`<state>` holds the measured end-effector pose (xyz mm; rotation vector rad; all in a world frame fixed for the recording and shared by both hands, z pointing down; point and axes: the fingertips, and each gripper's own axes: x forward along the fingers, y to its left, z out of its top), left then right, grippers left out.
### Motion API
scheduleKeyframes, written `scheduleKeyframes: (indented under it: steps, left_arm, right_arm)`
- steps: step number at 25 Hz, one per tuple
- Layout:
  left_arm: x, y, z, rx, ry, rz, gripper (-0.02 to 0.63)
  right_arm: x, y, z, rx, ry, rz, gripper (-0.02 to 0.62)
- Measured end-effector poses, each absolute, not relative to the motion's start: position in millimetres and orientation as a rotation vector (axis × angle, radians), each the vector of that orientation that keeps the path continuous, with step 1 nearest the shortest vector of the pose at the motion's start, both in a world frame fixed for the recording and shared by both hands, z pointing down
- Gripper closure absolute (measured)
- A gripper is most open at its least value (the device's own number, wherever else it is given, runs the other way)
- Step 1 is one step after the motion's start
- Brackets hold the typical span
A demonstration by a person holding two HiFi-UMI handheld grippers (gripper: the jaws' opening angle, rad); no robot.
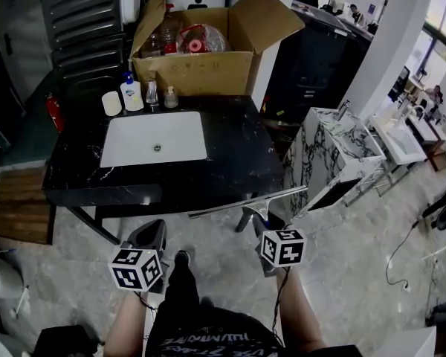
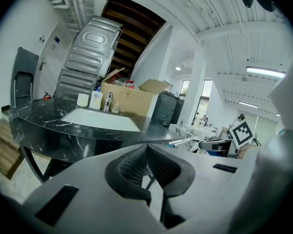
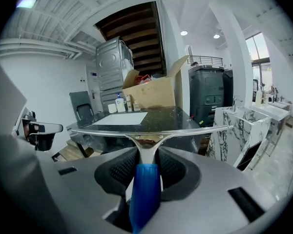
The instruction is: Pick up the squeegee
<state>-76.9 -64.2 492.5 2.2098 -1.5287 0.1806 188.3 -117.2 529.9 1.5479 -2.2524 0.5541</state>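
Observation:
The squeegee (image 3: 145, 184) has a blue handle and a long metal blade (image 3: 151, 130). My right gripper (image 3: 145, 152) is shut on its neck, with the handle running back between the jaws. In the head view the squeegee blade (image 1: 245, 203) is held level, just in front of the black counter's near edge, with the right gripper (image 1: 259, 218) under it. My left gripper (image 1: 150, 238) hangs to the left over the floor. In its own view the left gripper (image 2: 146, 152) has its pads together and nothing between them. The squeegee (image 2: 188, 141) shows at the right of that view.
The black counter (image 1: 238, 162) carries a white sink (image 1: 154, 140), a cardboard box (image 1: 197, 69) and small bottles (image 1: 132, 94). A marble-patterned cabinet (image 1: 331, 155) stands to the right and wooden steps (image 1: 18, 199) to the left. A cable (image 1: 401, 259) lies on the tiled floor.

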Motion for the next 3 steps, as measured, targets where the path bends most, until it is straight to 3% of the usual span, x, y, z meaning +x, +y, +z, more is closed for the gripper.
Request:
scheduleKeyframes:
  steps: [3]
  left_arm:
    - [-74.4, -58.4, 497.0, 2.205, -1.527, 0.186, 0.586]
  right_arm:
    - [189.3, -112.2, 532.7, 1.539, -2.253, 0.546, 0.454]
